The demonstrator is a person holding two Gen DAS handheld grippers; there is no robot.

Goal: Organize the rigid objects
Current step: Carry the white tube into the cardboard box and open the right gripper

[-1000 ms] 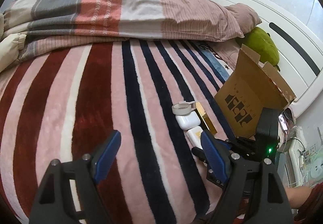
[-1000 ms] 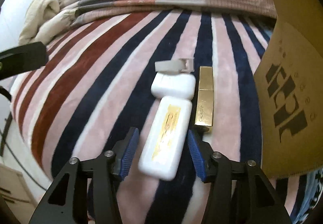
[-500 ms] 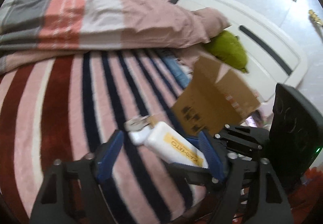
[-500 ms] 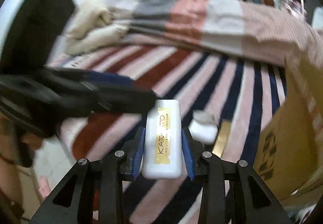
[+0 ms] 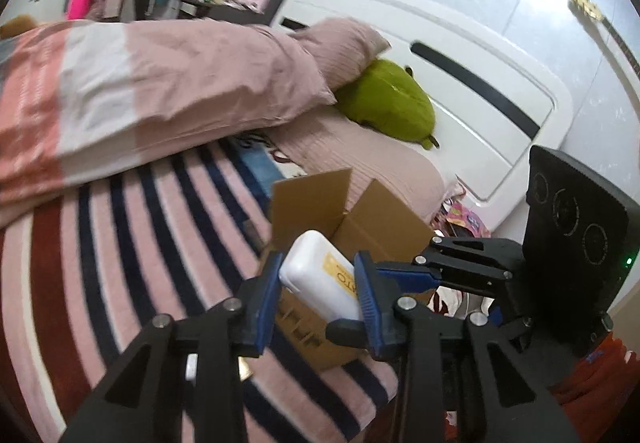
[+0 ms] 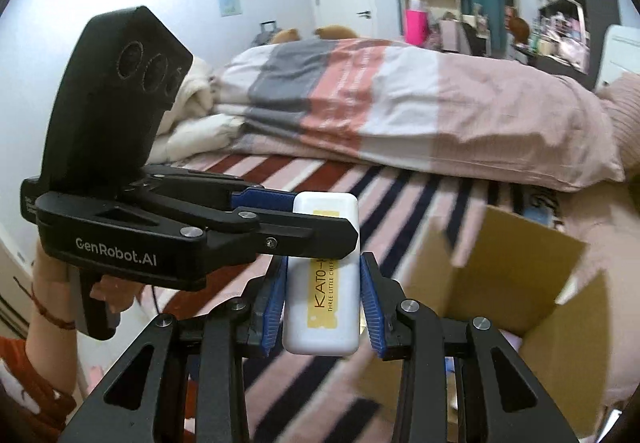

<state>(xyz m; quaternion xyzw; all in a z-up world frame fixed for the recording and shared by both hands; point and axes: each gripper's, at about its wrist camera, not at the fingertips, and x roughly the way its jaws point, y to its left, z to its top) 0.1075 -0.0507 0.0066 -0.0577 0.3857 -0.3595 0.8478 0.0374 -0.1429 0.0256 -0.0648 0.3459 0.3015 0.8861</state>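
A white case with a yellow KATO label (image 6: 323,275) is held in the air above the striped blanket. My right gripper (image 6: 322,301) is shut on its lower half. My left gripper (image 5: 316,285) closes around its far end (image 5: 318,275), and in the right wrist view its fingers (image 6: 280,229) clamp the case from the left. Both sets of blue pads touch the case. An open cardboard box (image 5: 352,227) stands just behind and right of the case, and it also shows in the right wrist view (image 6: 512,307).
The striped blanket (image 5: 120,243) covers the bed. A folded duvet (image 6: 360,107) lies across the back. A green plush (image 5: 388,103) and a pillow rest against the white headboard (image 5: 460,63). Small objects (image 5: 192,367) peek out below my left gripper.
My right gripper has lifted the white case off the blanket. My left gripper has swung over and closed on the case's other end, near the box.
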